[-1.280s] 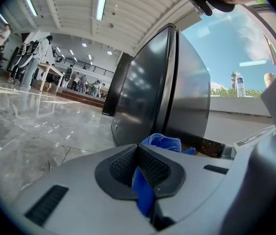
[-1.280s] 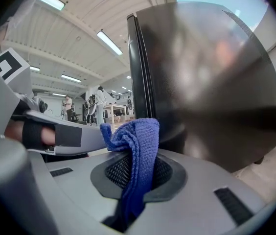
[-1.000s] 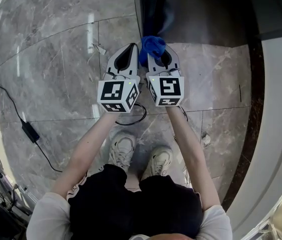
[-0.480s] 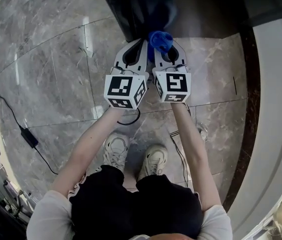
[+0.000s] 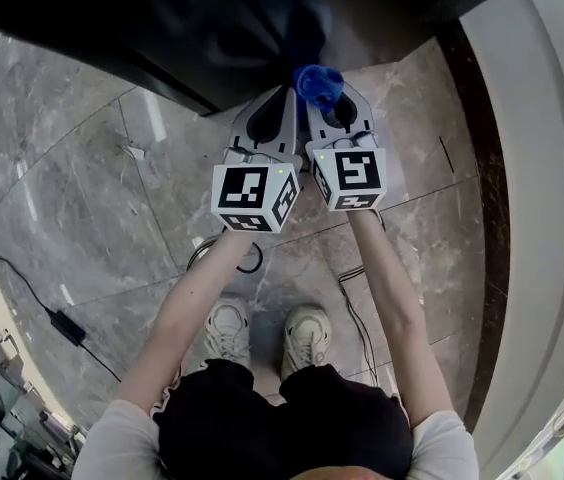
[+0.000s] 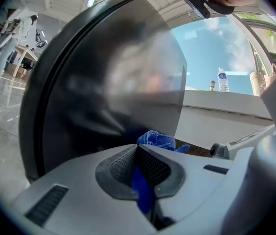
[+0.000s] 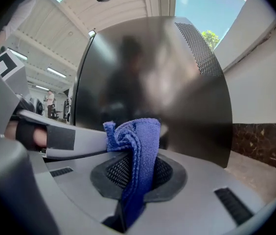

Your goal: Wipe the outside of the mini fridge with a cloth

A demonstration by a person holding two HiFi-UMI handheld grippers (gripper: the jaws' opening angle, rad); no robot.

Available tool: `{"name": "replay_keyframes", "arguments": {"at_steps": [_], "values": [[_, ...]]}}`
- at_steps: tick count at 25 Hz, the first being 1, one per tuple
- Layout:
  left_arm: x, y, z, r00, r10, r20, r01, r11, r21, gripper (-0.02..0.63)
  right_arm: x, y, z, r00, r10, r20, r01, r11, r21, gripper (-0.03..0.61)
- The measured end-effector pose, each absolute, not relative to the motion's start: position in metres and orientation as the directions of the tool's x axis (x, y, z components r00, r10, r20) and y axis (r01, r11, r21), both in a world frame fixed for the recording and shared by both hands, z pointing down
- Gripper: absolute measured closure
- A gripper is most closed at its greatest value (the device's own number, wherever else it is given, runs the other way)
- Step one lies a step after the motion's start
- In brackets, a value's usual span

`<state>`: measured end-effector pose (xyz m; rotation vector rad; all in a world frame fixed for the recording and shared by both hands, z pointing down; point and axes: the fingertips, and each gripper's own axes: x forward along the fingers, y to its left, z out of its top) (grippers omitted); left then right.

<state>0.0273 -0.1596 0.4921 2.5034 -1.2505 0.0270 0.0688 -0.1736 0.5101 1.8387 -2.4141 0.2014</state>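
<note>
Both of your grippers hold the bunched blue cloth [image 5: 319,83]: the right gripper [image 5: 334,98] has its jaws closed on the ribbed fold, the left gripper [image 5: 280,105] on a thin strip. The cloth sits just beside the glossy black mini fridge [image 5: 212,28], above the marble floor [image 5: 92,198]. A cable [image 5: 22,278] trails near your shoes [image 5: 307,333].

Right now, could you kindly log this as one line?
left gripper, right gripper: shut on cloth | cloth: at fridge
</note>
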Motion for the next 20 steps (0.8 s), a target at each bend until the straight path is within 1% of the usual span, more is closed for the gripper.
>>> {"name": "replay_keyframes", "arguments": {"at_steps": [5, 8, 12, 16, 20], "values": [[0.063, -0.172, 0.487, 0.661, -0.738, 0.137, -0.737, -0.605, 0.301, 0.609, 0.127, -0.179, 0.511, -0.146, -0.976, 0.162, -0.989, 0.146, -0.013, 0.526], [0.084, -0.180, 0.484, 0.675, -0.728, 0.121, -0.723, -0.619, 0.306, 0.609, 0.159, -0.188, 0.509, -0.104, -0.982, 0.158, -0.994, 0.108, 0.014, 0.526], [0.114, -0.181, 0.481, 0.717, -0.690, 0.106, -0.684, -0.664, 0.302, 0.609, 0.202, -0.189, 0.510, -0.017, -0.987, 0.161, -1.000, 0.014, -0.022, 0.526], [0.133, -0.180, 0.483, 0.740, -0.665, 0.099, -0.659, -0.688, 0.304, 0.609, 0.216, -0.190, 0.511, -0.011, -0.985, 0.169, -0.999, 0.016, 0.029, 0.526], [0.140, -0.180, 0.488, 0.750, -0.653, 0.108, -0.650, -0.696, 0.304, 0.609, 0.229, -0.193, 0.516, 0.018, -0.984, 0.178, -1.000, -0.015, 0.021, 0.526]]}}
